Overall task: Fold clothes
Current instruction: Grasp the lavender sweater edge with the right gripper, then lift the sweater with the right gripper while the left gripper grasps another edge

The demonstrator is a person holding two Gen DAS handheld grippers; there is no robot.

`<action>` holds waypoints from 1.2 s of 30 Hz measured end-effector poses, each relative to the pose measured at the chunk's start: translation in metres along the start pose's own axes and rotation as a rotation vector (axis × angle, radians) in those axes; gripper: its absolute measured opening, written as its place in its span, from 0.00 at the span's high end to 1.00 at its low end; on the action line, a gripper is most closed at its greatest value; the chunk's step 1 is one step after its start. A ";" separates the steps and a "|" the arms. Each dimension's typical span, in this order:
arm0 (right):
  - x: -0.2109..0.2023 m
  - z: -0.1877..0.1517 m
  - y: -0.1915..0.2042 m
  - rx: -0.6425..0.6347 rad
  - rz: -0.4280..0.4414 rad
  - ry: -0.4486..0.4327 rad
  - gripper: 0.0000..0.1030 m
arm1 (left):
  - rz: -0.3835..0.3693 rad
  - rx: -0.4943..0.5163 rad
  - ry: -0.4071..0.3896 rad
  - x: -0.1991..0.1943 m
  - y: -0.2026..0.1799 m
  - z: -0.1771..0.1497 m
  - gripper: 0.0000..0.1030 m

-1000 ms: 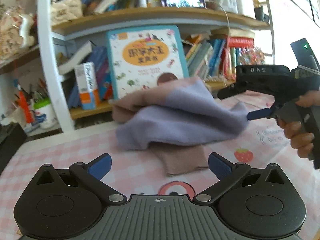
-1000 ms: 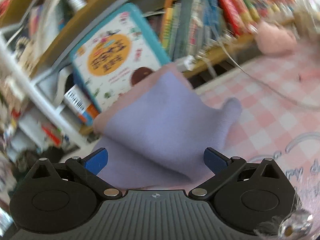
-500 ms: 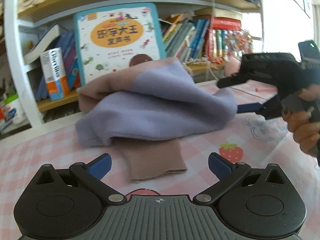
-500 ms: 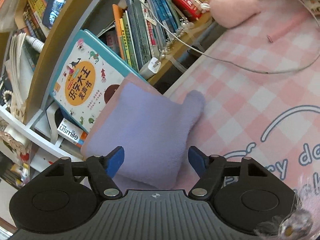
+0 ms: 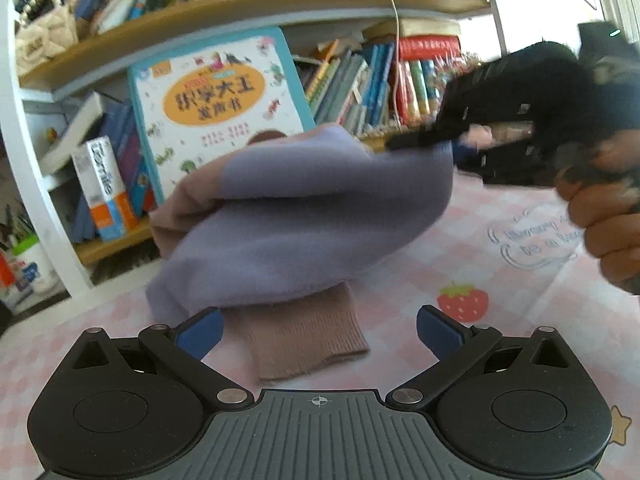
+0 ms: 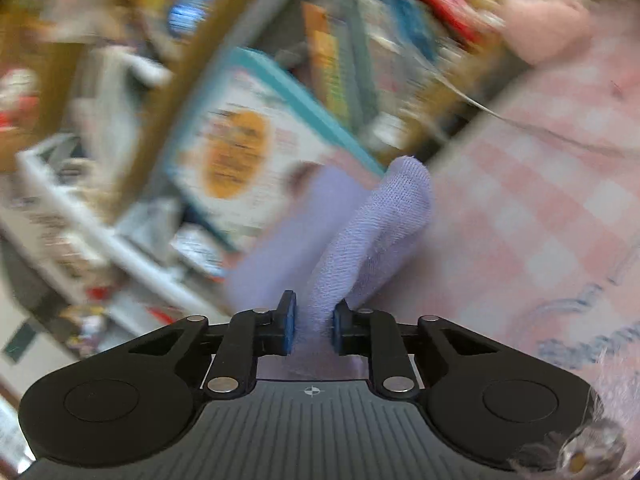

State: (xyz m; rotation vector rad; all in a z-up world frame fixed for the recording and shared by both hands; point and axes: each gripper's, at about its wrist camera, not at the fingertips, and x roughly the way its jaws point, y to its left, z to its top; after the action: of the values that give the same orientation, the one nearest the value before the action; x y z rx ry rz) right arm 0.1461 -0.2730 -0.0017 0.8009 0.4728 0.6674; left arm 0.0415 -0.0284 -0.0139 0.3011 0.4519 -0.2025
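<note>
- Right hand-held gripper [image 6: 312,330]: its jaws are closing, and a bunched fold of the lilac part of the garment [image 6: 372,232] already stands pinched between the blue pads.
- Left hand-held gripper [image 5: 318,330]: jaws spread wide with nothing between them, low over the desk [image 5: 480,280] just short of the brown ribbed cuff [image 5: 304,336].
- Where the garment is: a lilac-and-brown knit lies heaped on the pink checked desk, toward the far edge by the bookshelf [image 5: 240,0] and in front of a picture book [image 5: 216,108]. Its right-hand end is lifted where the right hand-held gripper [image 5: 452,144] has it; the cuff lies flat toward the near edge.
- Doing this step well, as I judge it: let the pads close fully on one fold before lifting, so the knit does not slip out.
- Raise it only enough to clear the heap, then draw it sideways to open the garment flat.
- Bring the left hand-held gripper onto the cuff to anchor it; soft knit stretches and drags otherwise.
</note>
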 end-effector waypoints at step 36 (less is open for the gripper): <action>-0.017 -0.003 -0.012 0.339 0.259 -0.020 0.87 | 0.003 -0.118 -0.353 -0.090 0.005 0.025 0.94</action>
State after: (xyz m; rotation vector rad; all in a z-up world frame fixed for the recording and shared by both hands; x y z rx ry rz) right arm 0.1368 -0.2893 -0.0108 1.2016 0.4752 0.8294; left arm -0.0263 -0.0203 0.0494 0.1457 0.1131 -0.2200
